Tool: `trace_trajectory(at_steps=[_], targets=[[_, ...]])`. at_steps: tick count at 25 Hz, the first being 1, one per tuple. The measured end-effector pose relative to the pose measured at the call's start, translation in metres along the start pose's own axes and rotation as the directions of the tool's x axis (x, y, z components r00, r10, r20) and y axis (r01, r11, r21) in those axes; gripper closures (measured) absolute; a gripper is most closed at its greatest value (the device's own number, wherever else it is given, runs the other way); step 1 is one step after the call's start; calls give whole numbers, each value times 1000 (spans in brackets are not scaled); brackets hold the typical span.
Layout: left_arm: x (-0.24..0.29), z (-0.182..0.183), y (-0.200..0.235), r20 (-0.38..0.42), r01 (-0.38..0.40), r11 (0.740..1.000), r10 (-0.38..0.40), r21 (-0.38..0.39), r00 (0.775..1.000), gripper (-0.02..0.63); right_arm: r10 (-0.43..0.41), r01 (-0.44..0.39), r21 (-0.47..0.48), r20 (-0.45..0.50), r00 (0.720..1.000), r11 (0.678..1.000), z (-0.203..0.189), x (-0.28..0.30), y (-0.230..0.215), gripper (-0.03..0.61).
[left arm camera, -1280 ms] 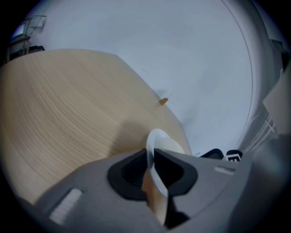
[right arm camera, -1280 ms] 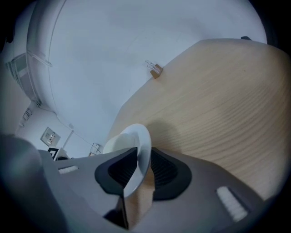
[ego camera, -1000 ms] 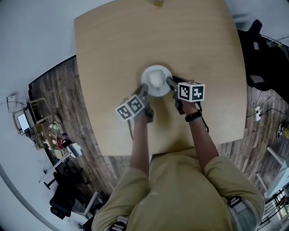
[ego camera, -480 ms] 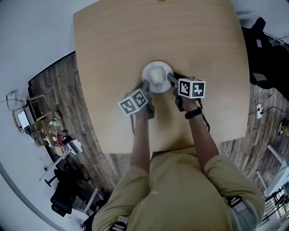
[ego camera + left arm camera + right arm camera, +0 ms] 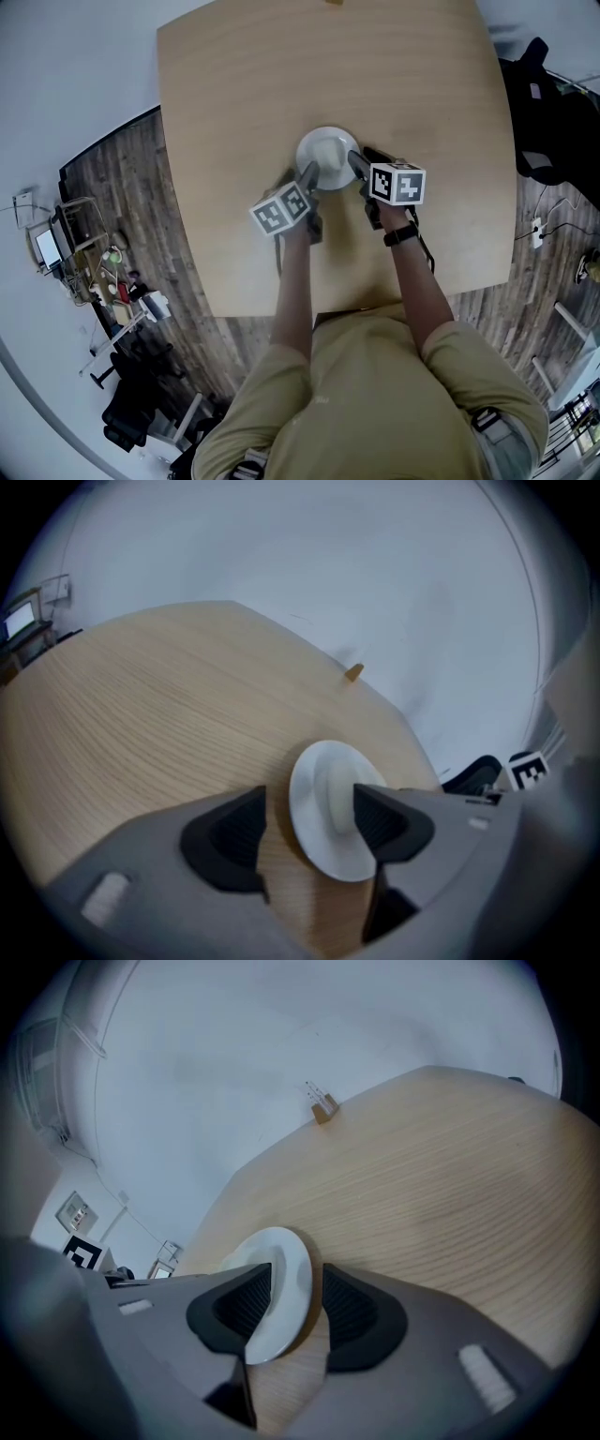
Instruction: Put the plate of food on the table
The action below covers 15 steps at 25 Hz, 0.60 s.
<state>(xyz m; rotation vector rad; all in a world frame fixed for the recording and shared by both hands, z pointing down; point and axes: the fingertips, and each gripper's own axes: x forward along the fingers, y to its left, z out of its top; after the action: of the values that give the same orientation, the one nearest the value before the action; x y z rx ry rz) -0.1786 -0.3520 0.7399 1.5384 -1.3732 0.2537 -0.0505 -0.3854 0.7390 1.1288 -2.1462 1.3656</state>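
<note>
A white plate [image 5: 328, 157] with a pale mound of food [image 5: 337, 789] rests flat on the light wood table [image 5: 281, 75], near its middle. My left gripper [image 5: 307, 174] is at the plate's near-left rim and my right gripper [image 5: 354, 162] at its near-right rim. In the left gripper view the plate [image 5: 323, 766] lies between the jaws of the left gripper [image 5: 309, 805], which are opening, with bare table beside one pad. In the right gripper view the rim of the plate [image 5: 274, 1246] stands between the jaws of the right gripper [image 5: 296, 1288], also opening, no longer pinched.
A small brown object [image 5: 330, 4] stands at the table's far edge, also seen as a small brown object [image 5: 323, 1108] in the right gripper view. A black garment [image 5: 548, 122] lies off the table's right side. Clutter [image 5: 103, 281] sits on the wood floor at left.
The plate and both grippers shifted slightly away from the person, then settled on the table. The left gripper's marker cube has edged a little toward the plate.
</note>
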Motion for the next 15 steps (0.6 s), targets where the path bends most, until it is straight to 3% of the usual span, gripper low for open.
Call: trace_trajectory(at_steps=[4, 7, 12, 15], targets=[[-16, 0, 1, 27, -8, 1000, 8, 20, 1000, 316, -4, 5, -16, 40, 999, 1000, 2, -17, 0, 408], [-32, 5, -4, 66, -13, 998, 9, 57, 998, 318, -17, 24, -80, 85, 996, 997, 8, -33, 5, 408], [-65, 6, -15, 150, -99, 968, 65, 229, 986, 321, -38, 76, -213, 176, 984, 974, 10, -72, 17, 408], [-89, 10, -30, 236, -116, 948, 45, 296, 971, 348, -58, 133, -294, 249, 967, 947, 11, -98, 27, 410]])
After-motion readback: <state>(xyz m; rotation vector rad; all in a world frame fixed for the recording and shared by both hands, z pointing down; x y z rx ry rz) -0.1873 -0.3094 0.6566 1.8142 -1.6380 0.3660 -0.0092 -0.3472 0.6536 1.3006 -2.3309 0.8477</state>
